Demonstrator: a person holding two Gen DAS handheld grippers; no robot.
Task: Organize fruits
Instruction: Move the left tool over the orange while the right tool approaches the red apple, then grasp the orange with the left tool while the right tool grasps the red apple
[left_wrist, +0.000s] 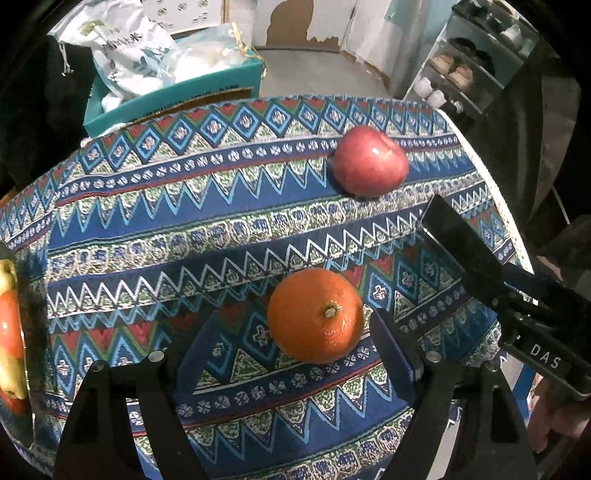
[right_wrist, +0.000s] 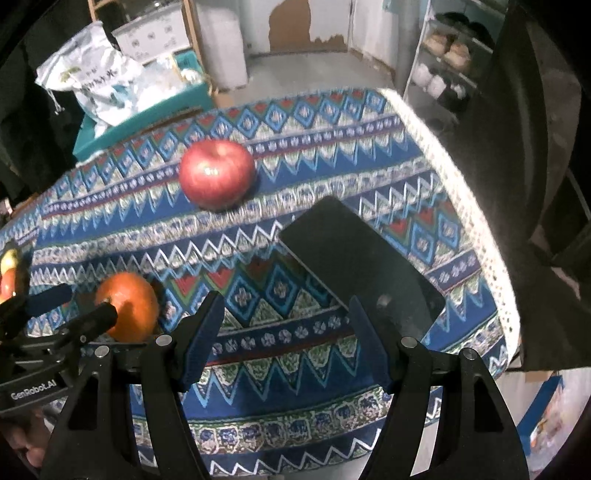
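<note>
An orange (left_wrist: 316, 315) lies on the patterned tablecloth, between the tips of my open left gripper (left_wrist: 295, 325), nearer the right finger; I cannot tell if a finger touches it. A red apple (left_wrist: 369, 160) lies farther back to the right. In the right wrist view the apple (right_wrist: 218, 173) is ahead and left, the orange (right_wrist: 129, 306) at the left with the left gripper (right_wrist: 74, 306) around it. My right gripper (right_wrist: 284, 325) is open and empty above the cloth, and shows as a black body in the left wrist view (left_wrist: 517, 291).
A black flat slab (right_wrist: 362, 266) lies on the cloth by my right finger. More fruit (left_wrist: 9, 332) sits at the far left edge. The table's right edge (right_wrist: 476, 221) is trimmed white. A teal box with bags (left_wrist: 166, 85) stands behind the table; shelves (left_wrist: 461, 70) at the right.
</note>
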